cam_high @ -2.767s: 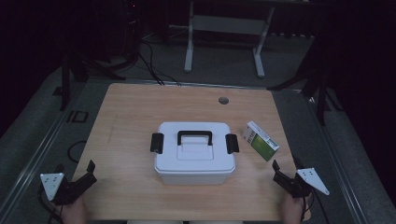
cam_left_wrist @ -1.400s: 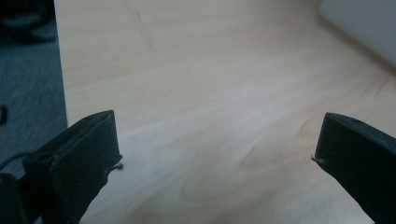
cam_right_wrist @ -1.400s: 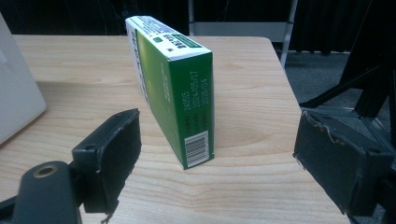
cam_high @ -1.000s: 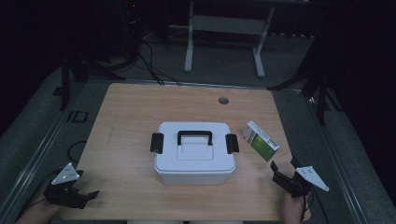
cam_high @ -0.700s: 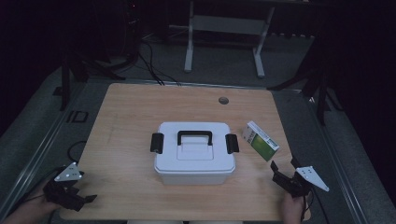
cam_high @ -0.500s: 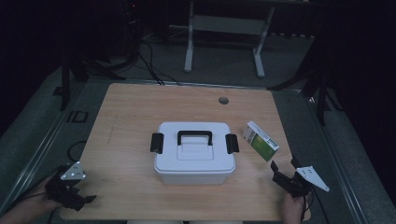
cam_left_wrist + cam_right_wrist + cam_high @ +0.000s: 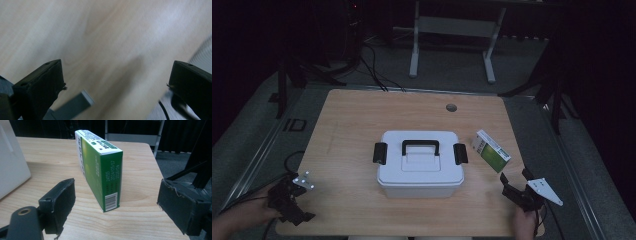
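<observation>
While the green carton waits untouched, the scene reads as follows, with the white storage box as landmark.

High view, storage box: white storage box [image 7: 419,165] with 1 black handle and 2 black side latches, lid on, at the middle of the counter [image 7: 352,125].
High view, carton: green carton [image 7: 490,150] stands on a long edge just right of the storage box, apart from it.
High view, right gripper: right gripper [image 7: 513,184] sits near the carton on its near side, right of the storage box's front corner, jaws spread and empty.
High view, left gripper: left gripper [image 7: 292,210] hangs at the counter's near-left corner, well apart from the storage box.

Left gripper view, jaws: left gripper [image 7: 113,75] has its 2 jaws wide apart over blurred bare counter [image 7: 100,37], holding nothing.

Right gripper view, carton look: green carton [image 7: 100,167] has green sides, a white printed top, and a barcode with date print on the end facing the camera.
Right gripper view, jaws: right gripper [image 7: 116,197] stands parted, framing the carton's end without touching; the storage box wall [image 7: 11,162] shows at the left.
Right gripper view, handling: probably light, thin card, stiff enough but crushable and easy to tip.
Right gripper view, hold: best taken across the 2 broad green faces near mid-length, with gentle pressure.
</observation>
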### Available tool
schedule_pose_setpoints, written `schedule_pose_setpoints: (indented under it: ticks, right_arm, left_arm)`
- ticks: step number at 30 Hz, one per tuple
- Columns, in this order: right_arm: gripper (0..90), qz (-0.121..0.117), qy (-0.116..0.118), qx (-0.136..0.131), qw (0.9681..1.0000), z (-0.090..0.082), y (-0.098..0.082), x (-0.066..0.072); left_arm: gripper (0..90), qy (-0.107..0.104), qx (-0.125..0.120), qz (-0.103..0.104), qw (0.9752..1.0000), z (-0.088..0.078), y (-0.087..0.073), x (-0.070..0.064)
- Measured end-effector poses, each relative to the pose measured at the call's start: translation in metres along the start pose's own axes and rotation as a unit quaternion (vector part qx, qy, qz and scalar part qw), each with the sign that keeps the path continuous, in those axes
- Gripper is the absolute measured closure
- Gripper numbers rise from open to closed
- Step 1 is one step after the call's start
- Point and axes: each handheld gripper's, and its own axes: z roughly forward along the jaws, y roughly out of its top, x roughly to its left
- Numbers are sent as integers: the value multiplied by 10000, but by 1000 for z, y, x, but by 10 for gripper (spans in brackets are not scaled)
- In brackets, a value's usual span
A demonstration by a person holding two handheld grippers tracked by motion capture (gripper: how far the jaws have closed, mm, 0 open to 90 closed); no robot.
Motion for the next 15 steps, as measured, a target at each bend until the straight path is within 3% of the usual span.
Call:
schedule_pose_setpoints:
  ticks: [3,10,15]
  right_arm:
    - [142,39,26,-7,10000,0,0,-1]
    - [142,32,1,17,10000,1,-1,0]
    - [142,21,0,6,10000,1,-1,0]
  left_arm:
    - [0,-29,122,115,9999,-1,4,-1]
    - [0,-167,164,112,9997,-11,15,1]
    - [0,-203,85,188,9996,-27,27,2]
